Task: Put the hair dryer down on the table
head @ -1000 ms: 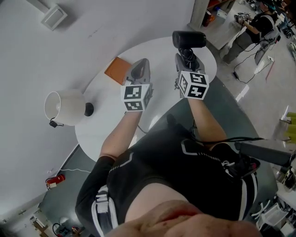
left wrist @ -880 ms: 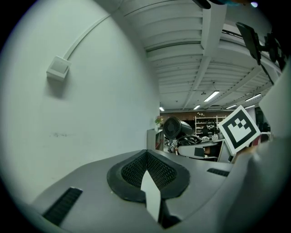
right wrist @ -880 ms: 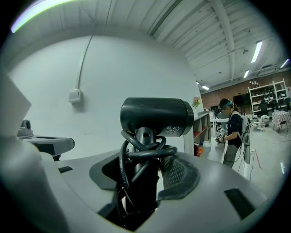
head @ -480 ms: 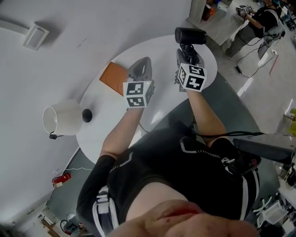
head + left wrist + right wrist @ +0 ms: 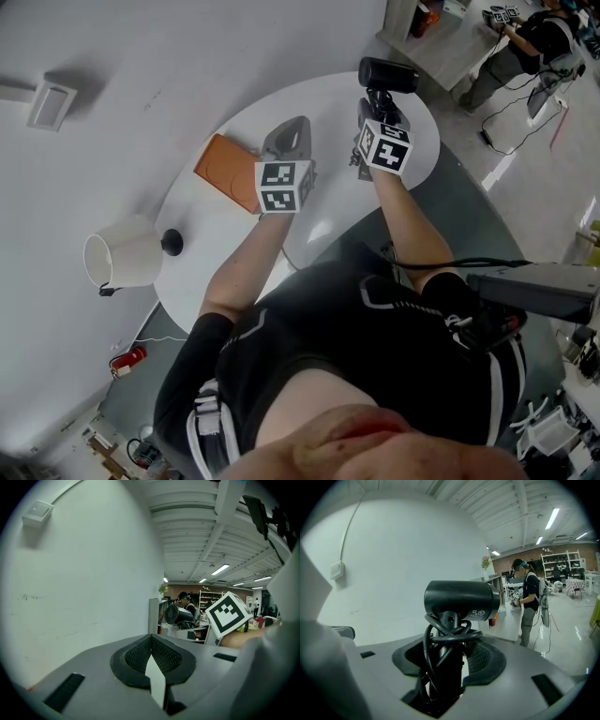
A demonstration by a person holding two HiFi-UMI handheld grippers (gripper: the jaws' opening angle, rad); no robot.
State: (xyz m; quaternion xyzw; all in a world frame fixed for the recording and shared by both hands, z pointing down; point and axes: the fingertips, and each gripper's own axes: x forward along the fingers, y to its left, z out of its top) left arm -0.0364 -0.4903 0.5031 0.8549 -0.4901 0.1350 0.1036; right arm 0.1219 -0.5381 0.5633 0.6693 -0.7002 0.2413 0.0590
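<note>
A black hair dryer (image 5: 387, 75) with its cord wound round the handle stands upright in my right gripper (image 5: 380, 103), above the far right part of the round white table (image 5: 234, 234). The right gripper view shows the barrel (image 5: 461, 600) lying crosswise above the jaws, and my right gripper (image 5: 447, 665) is shut on the handle and cord. My left gripper (image 5: 294, 124) hovers over the table's middle, just left of the dryer, with its pads together and nothing held. In the left gripper view my left gripper (image 5: 152, 654) faces the wall, with the dryer (image 5: 177, 615) off to the right.
An orange notebook (image 5: 225, 167) lies on the table left of the left gripper. A white lamp shade (image 5: 122, 260) with a black base (image 5: 172, 243) stands at the table's left edge. A person (image 5: 525, 42) stands by a bench beyond the table.
Both hands have reached further out over the table and sunk toward it, the right one carrying the hair dryer along. Neither gripper's jaws have changed.
</note>
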